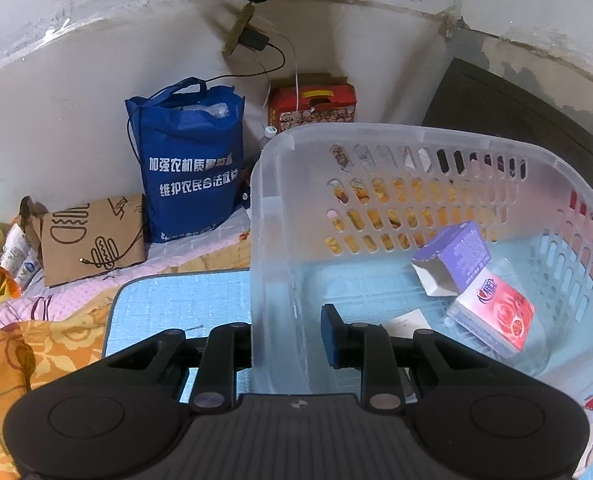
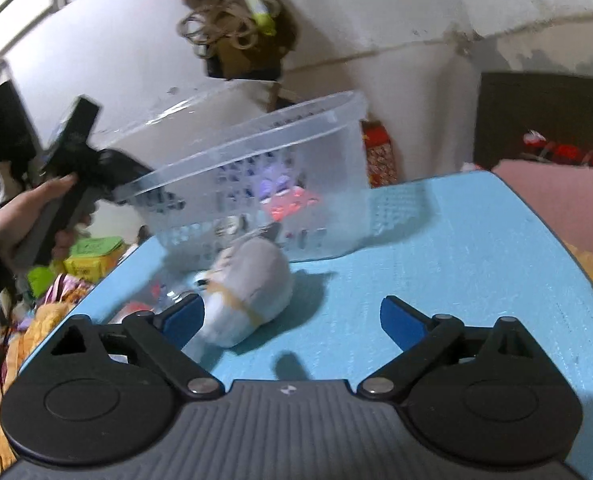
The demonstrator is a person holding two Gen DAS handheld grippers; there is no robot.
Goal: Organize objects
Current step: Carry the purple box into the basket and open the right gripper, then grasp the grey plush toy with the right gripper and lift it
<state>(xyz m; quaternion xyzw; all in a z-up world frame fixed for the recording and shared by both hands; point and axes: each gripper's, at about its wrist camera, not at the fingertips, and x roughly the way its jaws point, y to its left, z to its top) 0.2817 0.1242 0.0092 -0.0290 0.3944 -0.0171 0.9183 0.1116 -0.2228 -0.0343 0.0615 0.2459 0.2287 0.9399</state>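
Since the plush toy [image 2: 245, 285] lying on the blue mat [image 2: 456, 248] just in front of the basket [image 2: 256, 152] looks soft and light, I'd squeeze its round middle. My right gripper [image 2: 292, 320] gapes around it, untouched. My left gripper [image 1: 288, 336] is clamped on the basket's wall.

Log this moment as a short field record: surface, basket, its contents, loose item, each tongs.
surface: blue mat
basket: clear plastic basket tilted on the mat
contents: purple box, red-and-white packet
loose item: grey plush toy on the mat beside the basket
left tongs: shut on the basket's wall
right tongs: open, plush toy by one finger
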